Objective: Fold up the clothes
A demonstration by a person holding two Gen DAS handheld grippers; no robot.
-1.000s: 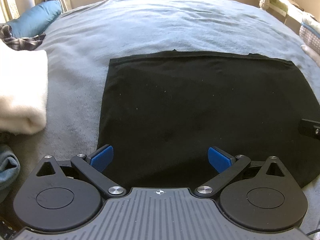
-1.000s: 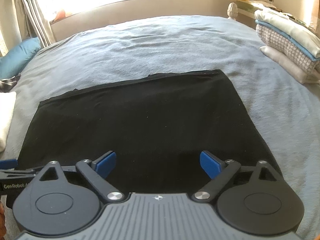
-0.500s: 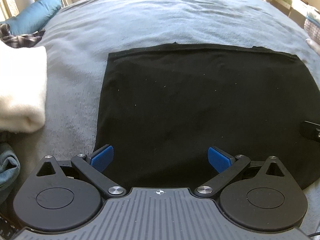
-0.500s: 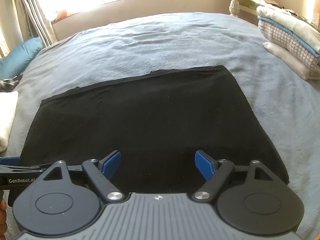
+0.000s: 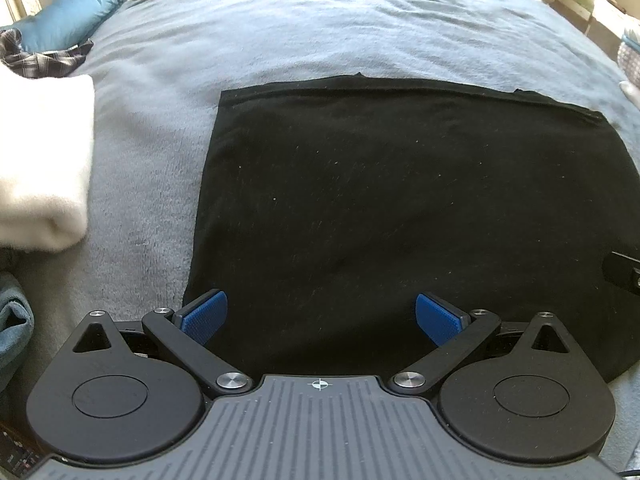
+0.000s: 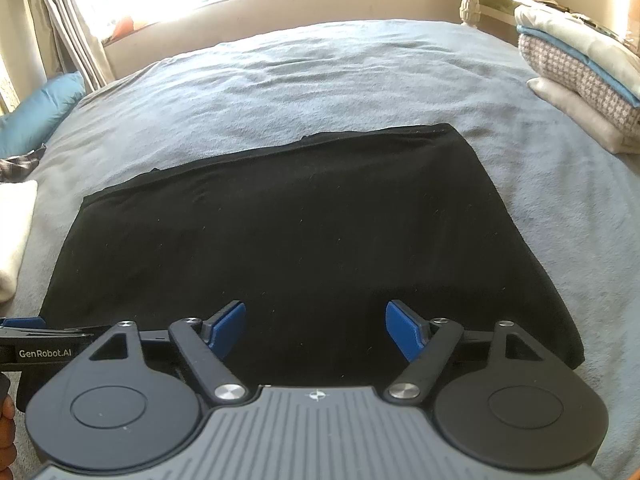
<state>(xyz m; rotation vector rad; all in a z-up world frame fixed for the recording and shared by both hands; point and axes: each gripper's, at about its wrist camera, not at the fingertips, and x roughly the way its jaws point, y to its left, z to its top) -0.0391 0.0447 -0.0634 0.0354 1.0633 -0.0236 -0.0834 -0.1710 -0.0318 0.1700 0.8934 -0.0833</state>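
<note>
A bed (image 6: 360,80) covered with a pale blue-grey blanket (image 5: 320,28) fills both views and carries everything else. On it, toward the near edge and about midway between the left and right sides, lies a black garment (image 5: 400,200), folded flat into a broad rectangle with its far edge straight and its near edge running under both tools. At the bed's right side, well apart from the garment, sits a stack of folded clothes (image 6: 580,68): a cream piece on top, a thin blue layer, a checked grey one and a pale one at the bottom. At the left side rests a thick folded white cloth (image 5: 40,160), near the garment's left edge but not touching it, with a crumpled plaid shirt (image 5: 44,60) and a teal pillow (image 5: 72,12) beyond it toward the far left corner. A bit of blue-grey fabric (image 5: 12,320) shows at the near left corner. The left gripper (image 5: 320,318) hangs over the garment's near left part, its blue pads (image 5: 204,316) spread wide with only flat cloth below the gap, nothing pinched. The right gripper (image 6: 316,330) hangs over the near edge closer to the garment's right side; its jaws are closing but still well apart, and its pads (image 6: 228,328) grip nothing, the fabric lying flat beneath them. A fingertip (image 6: 6,432) of the person shows at the lower left of the right wrist view.
</note>
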